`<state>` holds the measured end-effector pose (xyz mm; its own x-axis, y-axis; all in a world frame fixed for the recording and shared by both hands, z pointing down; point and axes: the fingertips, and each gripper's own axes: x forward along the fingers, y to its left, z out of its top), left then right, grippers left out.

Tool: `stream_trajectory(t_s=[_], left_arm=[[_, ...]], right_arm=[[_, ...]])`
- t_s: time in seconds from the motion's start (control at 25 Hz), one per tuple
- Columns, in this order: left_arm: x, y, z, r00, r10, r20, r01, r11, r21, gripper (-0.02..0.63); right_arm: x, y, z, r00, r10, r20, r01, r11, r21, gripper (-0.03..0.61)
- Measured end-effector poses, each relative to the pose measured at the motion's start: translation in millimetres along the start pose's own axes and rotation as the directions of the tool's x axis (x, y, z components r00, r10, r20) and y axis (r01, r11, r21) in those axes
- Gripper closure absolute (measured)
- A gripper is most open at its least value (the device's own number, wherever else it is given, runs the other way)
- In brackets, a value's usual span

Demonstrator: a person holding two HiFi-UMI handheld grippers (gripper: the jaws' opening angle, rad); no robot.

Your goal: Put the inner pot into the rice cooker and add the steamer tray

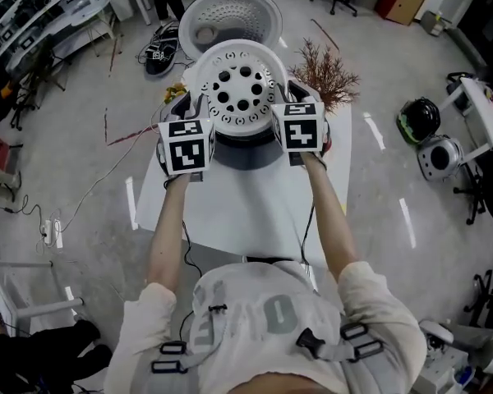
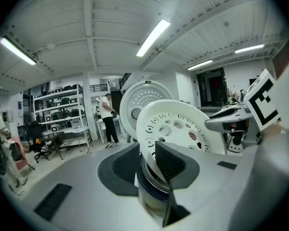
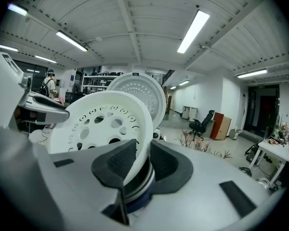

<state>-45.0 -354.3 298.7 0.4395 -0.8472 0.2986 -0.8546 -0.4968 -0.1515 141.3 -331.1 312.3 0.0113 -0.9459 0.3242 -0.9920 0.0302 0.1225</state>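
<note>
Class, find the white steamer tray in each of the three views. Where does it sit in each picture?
Head view: steamer tray, upper centre.
Left gripper view: steamer tray, just right of centre, its rim between the jaws.
Right gripper view: steamer tray, left of centre, its rim between the jaws.
Shared landmark: the open cooker lid behind it.

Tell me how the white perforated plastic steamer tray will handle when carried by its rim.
The white perforated plastic steamer tray is probably light: thin walls, many holes. It looks stiff, showing no sag though the left claw and right claw pinch only opposite edges of the rim. The smooth rim might pivot in that grip, so it may tilt.
</note>
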Motion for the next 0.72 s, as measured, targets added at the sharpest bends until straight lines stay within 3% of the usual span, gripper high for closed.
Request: stream_trajectory(t_s=[0.28,0.72], left_arm=[[29,12,-23,0.994,-0.053,-0.099,0.050,0.998,-0.030,0.509],[62,9,-51,0.976,-0.106,-0.188,0.094,0.993,-0.072,0.509]], right_arm=[[33,8,-21,0.995,0.033,-0.098,-0.033,0.999,0.003,0.474],[60,5,-53,0.976,0.047,-0.214,-0.051,0.999,-0.014,0.465]])
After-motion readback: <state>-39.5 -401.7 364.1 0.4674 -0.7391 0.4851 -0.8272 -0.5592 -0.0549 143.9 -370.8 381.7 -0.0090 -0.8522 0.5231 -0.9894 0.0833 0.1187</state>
